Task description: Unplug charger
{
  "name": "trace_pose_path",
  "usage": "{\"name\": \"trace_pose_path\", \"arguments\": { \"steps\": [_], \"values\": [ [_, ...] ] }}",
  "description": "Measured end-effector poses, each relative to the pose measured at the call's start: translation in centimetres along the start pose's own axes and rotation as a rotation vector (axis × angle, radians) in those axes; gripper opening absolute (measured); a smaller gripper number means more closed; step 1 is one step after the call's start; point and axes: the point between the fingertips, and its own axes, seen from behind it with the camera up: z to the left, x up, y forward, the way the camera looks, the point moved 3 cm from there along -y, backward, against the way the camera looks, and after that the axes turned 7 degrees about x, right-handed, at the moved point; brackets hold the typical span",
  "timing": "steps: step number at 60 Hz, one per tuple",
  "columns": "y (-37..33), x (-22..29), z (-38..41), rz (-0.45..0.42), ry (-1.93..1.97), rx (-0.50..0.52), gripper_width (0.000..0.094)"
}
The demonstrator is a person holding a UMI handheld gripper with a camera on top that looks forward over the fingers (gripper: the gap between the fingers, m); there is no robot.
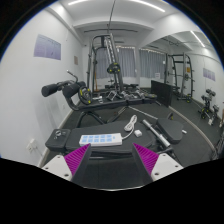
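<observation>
The gripper (113,158) is held roughly level above a dark bench (60,140), pointing forward into a gym room, its two fingers spread apart with nothing between the magenta pads (78,157). Just ahead of the fingers lies a white power strip (100,139), with a white charger (131,123) and its cable just beyond it. A cable machine (103,65) stands further back.

A black bench (150,135) carries a power strip (100,139); a white charger (131,123) beside it.
</observation>
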Motion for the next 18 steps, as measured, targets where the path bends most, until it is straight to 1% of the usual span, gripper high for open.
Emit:
{"name": "trace_pose_path", "arguments": {
  "steps": [4,6,11,18],
  "values": [
    [-1.1,-0.5,0.9,-0.003,-0.021,0.000,0.0858],
    [-1.4,-0.4,1.4,-0.012,-0.027,0.009,0.0856],
    [-1.9,-0.5,2.7,-0.004,-0.043,0.034,0.0856],
    [-2.3,-0.1,2.6,-0.024,-0.076,0.010,0.0856]
  ]
}}
